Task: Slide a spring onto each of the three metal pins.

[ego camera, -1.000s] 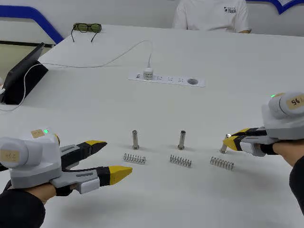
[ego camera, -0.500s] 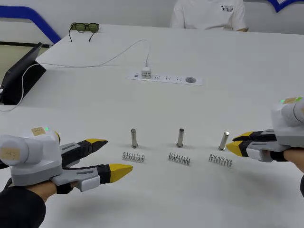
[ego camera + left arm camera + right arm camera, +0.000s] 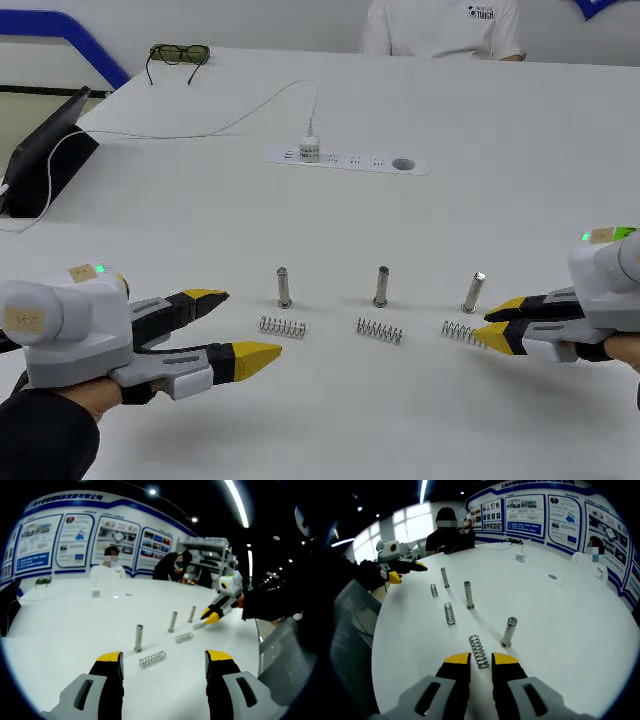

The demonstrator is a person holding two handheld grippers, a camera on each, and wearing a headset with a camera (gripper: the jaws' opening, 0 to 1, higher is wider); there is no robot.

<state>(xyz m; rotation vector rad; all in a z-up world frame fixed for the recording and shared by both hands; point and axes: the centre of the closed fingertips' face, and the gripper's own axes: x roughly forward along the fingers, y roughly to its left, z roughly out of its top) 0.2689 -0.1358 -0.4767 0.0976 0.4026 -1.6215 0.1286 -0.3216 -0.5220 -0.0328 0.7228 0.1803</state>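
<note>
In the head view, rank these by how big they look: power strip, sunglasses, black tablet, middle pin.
1. black tablet
2. power strip
3. sunglasses, which lie farthest back, so distance probably shrinks them
4. middle pin

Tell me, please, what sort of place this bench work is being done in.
Likely a meeting room or showroom in an office or lab: a long white table with a power strip on it, poster boards with blue trim along the wall, and a person seated at the far side.
</note>
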